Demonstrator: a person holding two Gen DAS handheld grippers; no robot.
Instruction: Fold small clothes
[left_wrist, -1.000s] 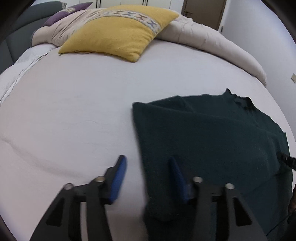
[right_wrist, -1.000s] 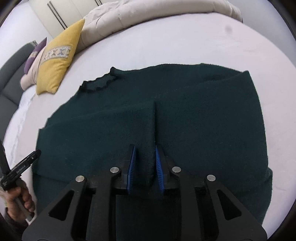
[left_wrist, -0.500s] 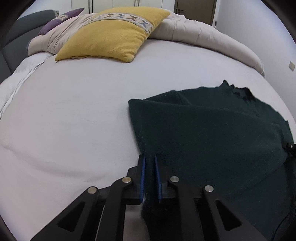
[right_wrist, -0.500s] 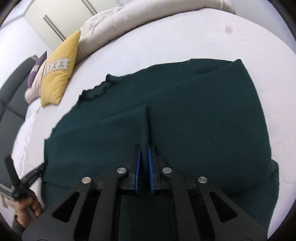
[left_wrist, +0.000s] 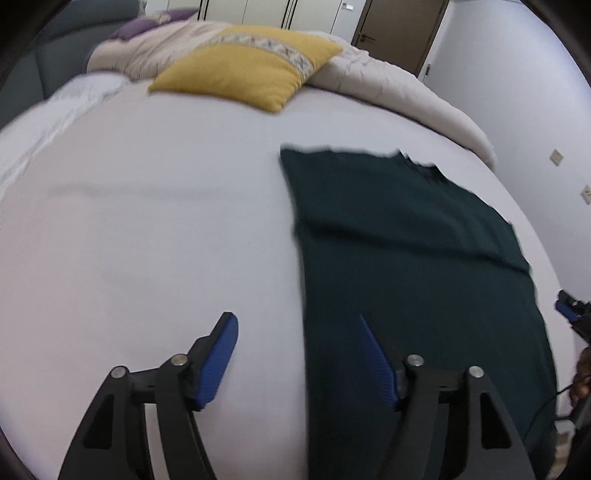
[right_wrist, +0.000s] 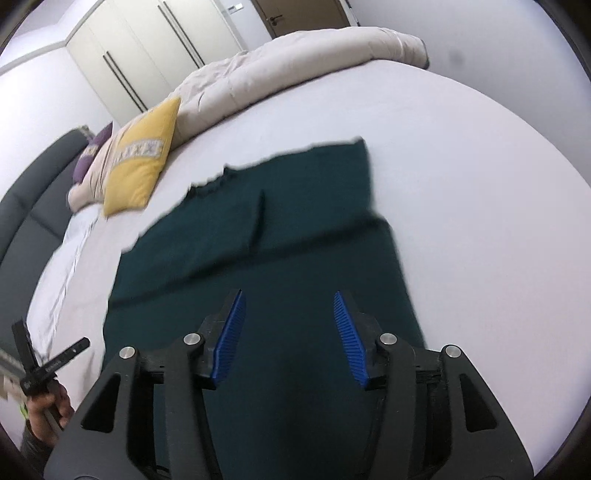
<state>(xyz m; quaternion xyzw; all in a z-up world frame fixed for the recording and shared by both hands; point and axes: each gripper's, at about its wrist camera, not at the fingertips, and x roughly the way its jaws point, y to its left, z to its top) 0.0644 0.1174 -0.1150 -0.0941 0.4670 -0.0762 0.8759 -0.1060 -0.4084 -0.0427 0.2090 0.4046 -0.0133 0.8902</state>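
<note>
both grippers, left (left_wrist: 297, 354) & right (right_wrist: 288, 334), wide open, holding nothing; green sweater (right_wrist: 280, 266) flat-ish, blurry tho. ridge at 12 o'clock could fold in crooked.

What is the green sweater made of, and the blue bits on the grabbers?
The sweater looks like soft knitted wool or fleece: dull, fuzzy, frayed-looking at the neck. The blue pads look like ridged rubber or plastic; fine ribs show along them. Neither is certain.
</note>
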